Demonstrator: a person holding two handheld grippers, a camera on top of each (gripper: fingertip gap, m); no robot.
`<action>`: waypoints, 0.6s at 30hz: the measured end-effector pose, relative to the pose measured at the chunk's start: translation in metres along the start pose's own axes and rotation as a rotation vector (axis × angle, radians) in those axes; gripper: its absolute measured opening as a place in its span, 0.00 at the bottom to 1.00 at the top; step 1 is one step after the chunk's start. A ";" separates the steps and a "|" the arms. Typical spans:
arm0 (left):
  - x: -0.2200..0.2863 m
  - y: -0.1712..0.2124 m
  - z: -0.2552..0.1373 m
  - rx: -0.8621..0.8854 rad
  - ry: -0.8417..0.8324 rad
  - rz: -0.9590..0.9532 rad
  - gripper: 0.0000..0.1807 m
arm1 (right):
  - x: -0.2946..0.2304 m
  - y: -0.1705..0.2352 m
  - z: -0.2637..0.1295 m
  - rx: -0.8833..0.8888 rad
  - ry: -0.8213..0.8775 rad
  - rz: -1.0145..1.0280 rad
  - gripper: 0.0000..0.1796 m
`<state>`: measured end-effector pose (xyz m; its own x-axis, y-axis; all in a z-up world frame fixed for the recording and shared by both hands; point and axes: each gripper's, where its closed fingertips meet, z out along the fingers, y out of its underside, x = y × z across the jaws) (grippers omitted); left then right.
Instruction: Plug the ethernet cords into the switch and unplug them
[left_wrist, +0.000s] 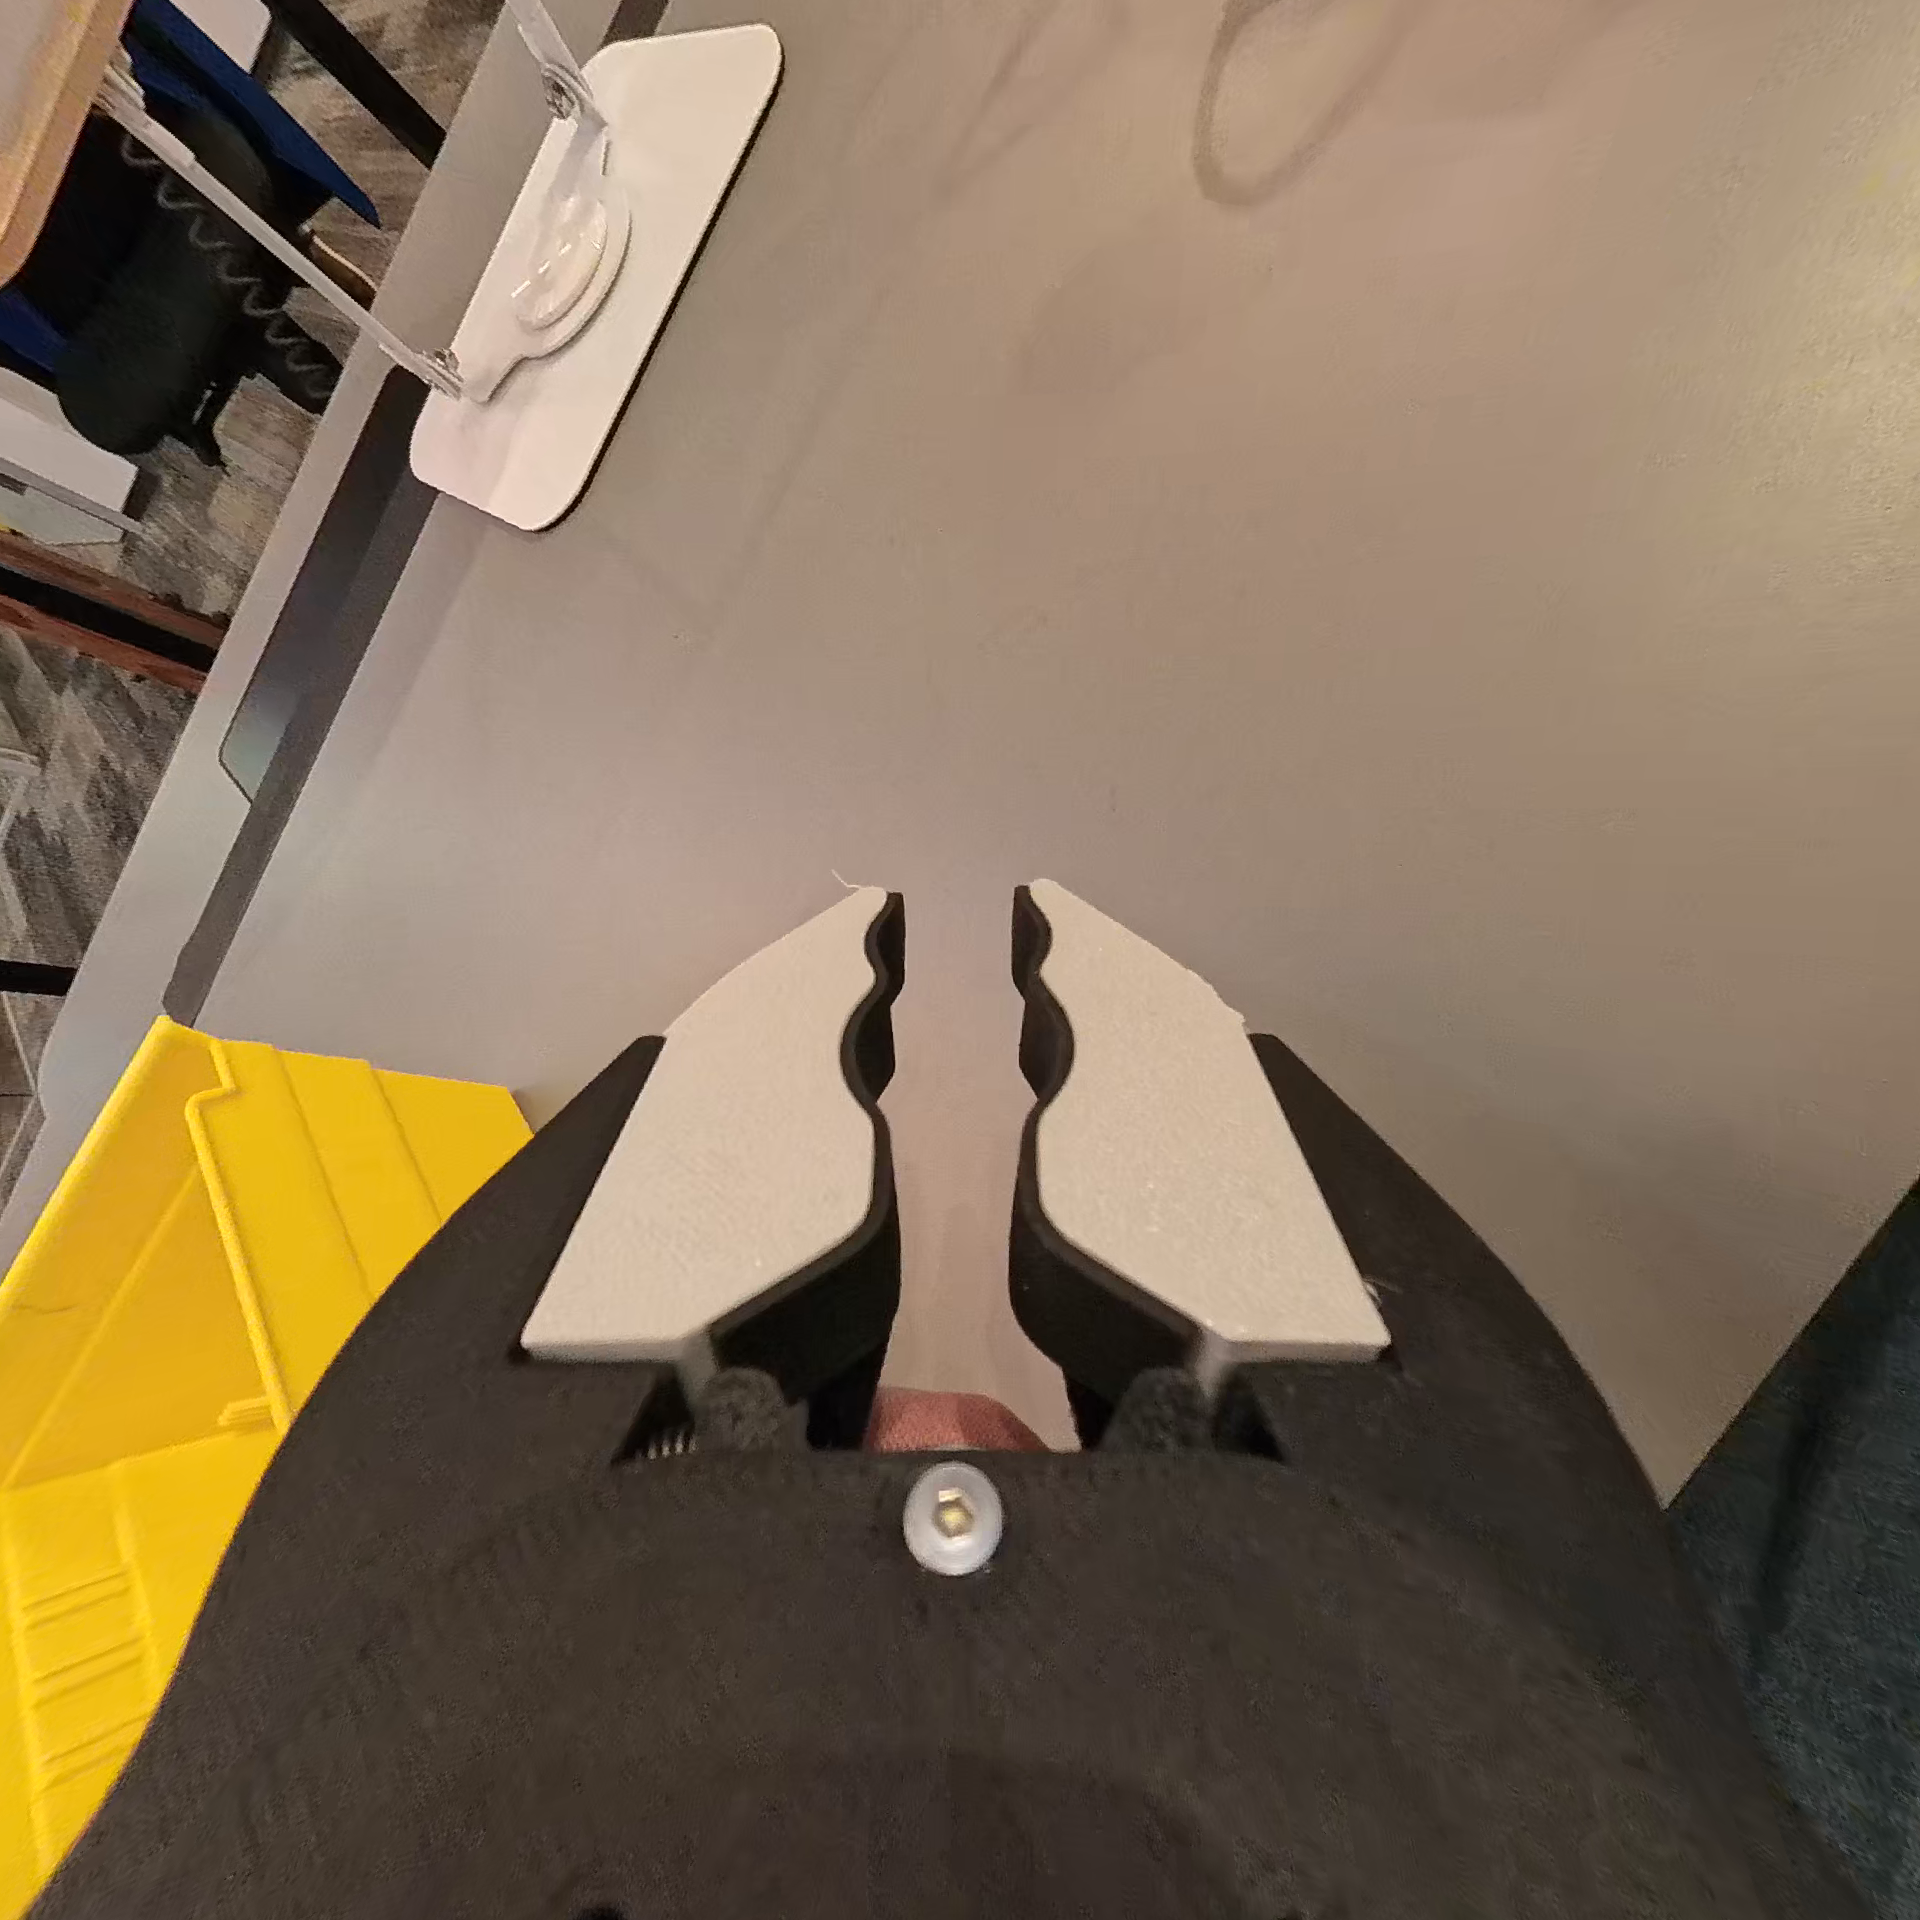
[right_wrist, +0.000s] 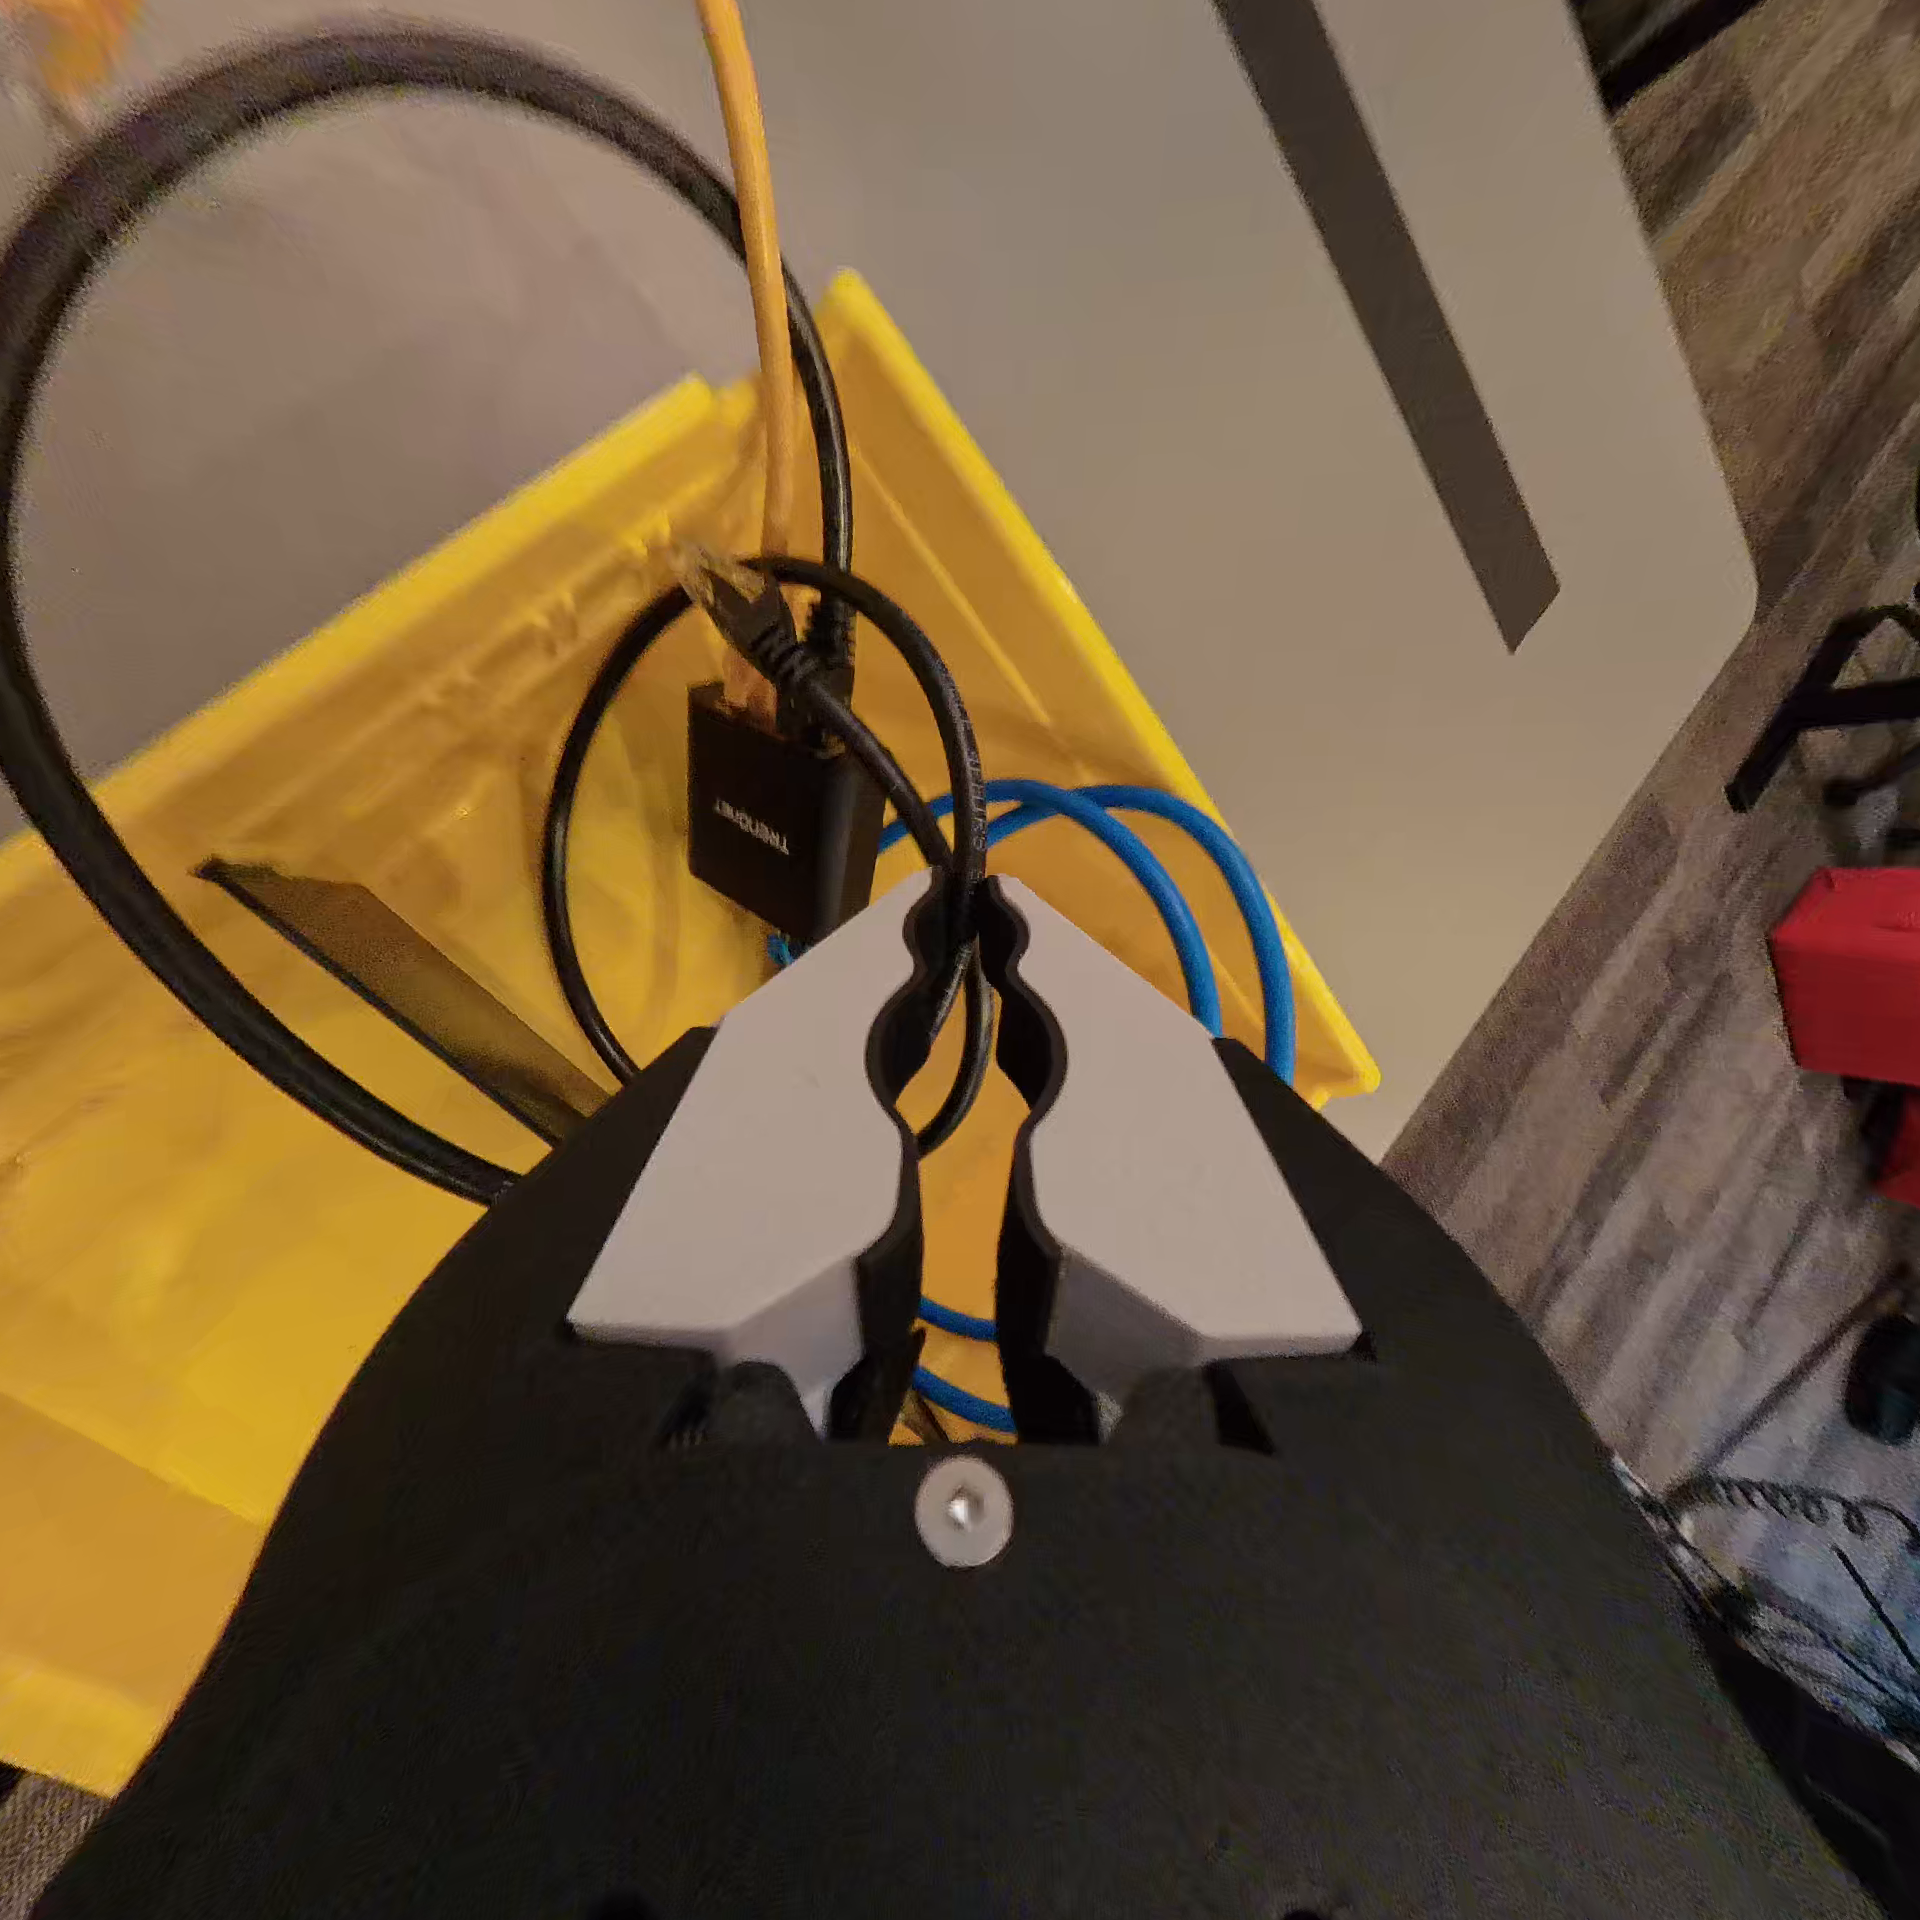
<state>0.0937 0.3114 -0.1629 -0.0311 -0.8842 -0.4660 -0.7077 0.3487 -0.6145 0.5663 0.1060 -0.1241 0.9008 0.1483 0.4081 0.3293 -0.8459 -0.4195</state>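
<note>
Landmark: bin (right_wrist: 436, 727), standing on the table (right_wrist: 1195, 343).
Inside bin: switch (right_wrist: 774, 821), with a coiled cord (right_wrist: 1242, 914) to its right.
Over bin: right gripper (right_wrist: 961, 904), pinching a looped cord (right_wrist: 940, 665) above the switch.
Right of bin, left wrist view: left gripper (left_wrist: 958, 904).
Far beyond bin, table edge: flat stand (left_wrist: 603, 270).

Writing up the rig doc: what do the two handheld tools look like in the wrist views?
Both look alike. The left tool and right tool each have a rounded matte black textured body, one silver hex screw at centre, and two pale grey wedge fingers with black wavy inner pads. No markings or cables of their own show.
</note>
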 end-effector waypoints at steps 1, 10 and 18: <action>0.000 0.000 0.000 -0.001 0.001 0.000 0.11 | 0.000 0.006 0.004 -0.035 0.001 -0.004 0.01; 0.002 0.002 0.001 -0.007 0.008 -0.001 0.11 | -0.007 0.021 0.010 -0.162 -0.120 0.028 0.17; 0.003 0.005 0.003 -0.012 0.015 -0.006 0.11 | 0.001 -0.025 -0.033 -0.067 -0.066 -0.006 0.19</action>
<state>0.0924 0.3113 -0.1691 -0.0372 -0.8910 -0.4525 -0.7160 0.3396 -0.6099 0.5494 0.1103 -0.0867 0.9163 0.1856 0.3550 0.3173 -0.8771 -0.3605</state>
